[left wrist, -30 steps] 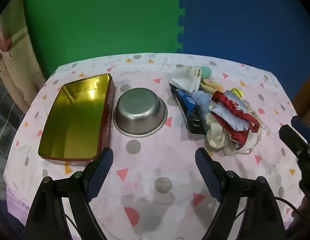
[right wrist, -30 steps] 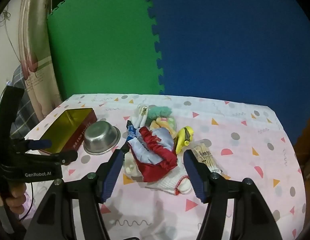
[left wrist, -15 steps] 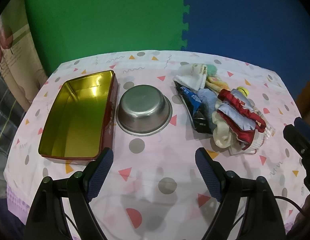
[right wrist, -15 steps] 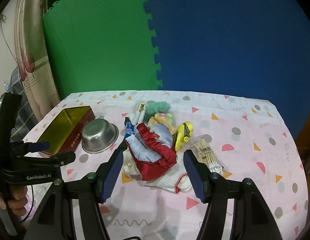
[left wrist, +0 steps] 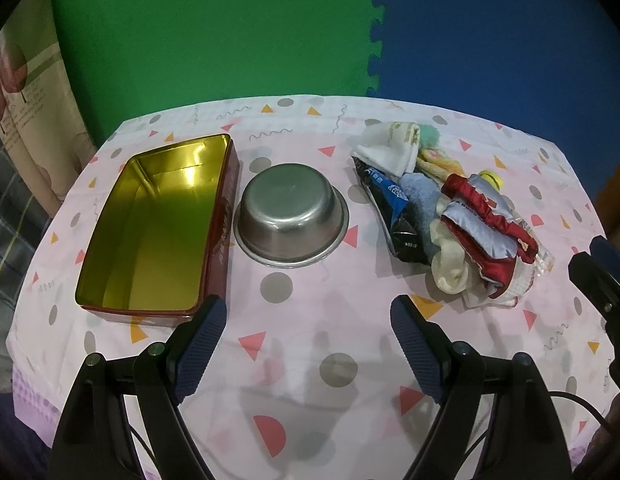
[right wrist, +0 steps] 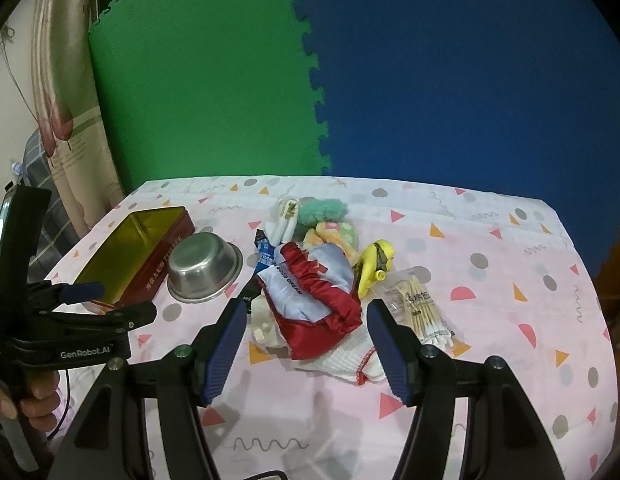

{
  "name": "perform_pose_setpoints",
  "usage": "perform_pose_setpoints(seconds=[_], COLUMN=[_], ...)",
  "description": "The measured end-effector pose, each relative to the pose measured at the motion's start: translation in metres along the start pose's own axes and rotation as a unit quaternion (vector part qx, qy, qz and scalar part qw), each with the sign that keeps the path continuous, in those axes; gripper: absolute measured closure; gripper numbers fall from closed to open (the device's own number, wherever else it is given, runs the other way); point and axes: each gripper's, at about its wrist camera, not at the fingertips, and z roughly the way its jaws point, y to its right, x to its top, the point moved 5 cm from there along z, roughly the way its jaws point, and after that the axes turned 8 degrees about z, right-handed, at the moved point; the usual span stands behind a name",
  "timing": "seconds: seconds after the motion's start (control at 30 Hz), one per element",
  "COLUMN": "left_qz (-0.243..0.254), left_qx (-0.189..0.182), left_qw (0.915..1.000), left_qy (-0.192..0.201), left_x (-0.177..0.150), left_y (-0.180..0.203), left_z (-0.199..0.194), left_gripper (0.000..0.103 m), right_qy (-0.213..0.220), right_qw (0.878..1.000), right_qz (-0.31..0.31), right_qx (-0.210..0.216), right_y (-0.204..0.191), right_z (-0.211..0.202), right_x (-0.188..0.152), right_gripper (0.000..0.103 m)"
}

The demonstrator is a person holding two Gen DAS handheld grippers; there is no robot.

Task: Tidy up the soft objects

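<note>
Two grippers, left gripper (left wrist: 308,322) and right gripper (right wrist: 304,328), we find spread, holding nothing. Soft pile (right wrist: 313,284) lies beside the steel bowl (right wrist: 204,266); pouch (right wrist: 310,280) reads "GOOD DREAM", left handle "GenRobot.AI".

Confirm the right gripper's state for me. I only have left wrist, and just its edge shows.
Observer: The right gripper is open, jaws wide with nothing between them, pointed at the red and blue pouch.
Operator: What's the clear plastic at the pile's right edge?
Observer: It's a pack of cotton swabs, lying flat on the cloth beside the pile, right of the pouch.
Operator: And the yellow tip behind the pouch?
Observer: That's a yellow toy with a dark goggle band, lying between the pouch and the swabs.
</note>
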Motion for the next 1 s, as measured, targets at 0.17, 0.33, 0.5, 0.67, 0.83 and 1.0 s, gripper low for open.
perform_pose_setpoints(seconds=[0.17, 0.33, 0.5, 0.67, 0.83, 1.0], left_qz=[-0.003, -0.004, -0.003, -0.004, -0.004, -0.003], left_qx=[0.0, 0.001, 0.0, 0.001, 0.001, 0.001], left_qw=[1.0, 1.0, 1.0, 1.0, 1.0, 1.0], left_qy=[-0.002, -0.006, -0.006, -0.006, -0.006, -0.006], left_x=[-0.0012, -0.0014, -0.0017, -0.0018, -0.0019, -0.0015], left_y=[-0.0004, -0.0001, -0.0001, -0.0006, -0.0005, -0.0005], left_z=[0.0017, 0.0043, 0.0048, 0.0047, 0.0048, 0.0052], left_gripper=[0.021, 0.021, 0.021, 0.021, 0.021, 0.021], right_qy=[-0.004, -0.005, -0.005, -0.005, -0.004, -0.006], right_qw=[1.0, 1.0, 1.0, 1.0, 1.0, 1.0], right_qz=[-0.001, 0.001, 0.002, 0.0, 0.0, 0.001], right_qx=[0.0, 0.001, 0.006, 0.007, 0.007, 0.009], right_y=[-0.0009, -0.0014, -0.0015, -0.0027, -0.0035, -0.0033], right_z=[0.0022, 0.0028, 0.0021, 0.002, 0.0019, 0.002], right_x=[-0.002, -0.003, -0.0036, -0.0036, -0.0048, -0.0049], right_gripper=[0.039, 0.039, 0.039, 0.039, 0.039, 0.039])
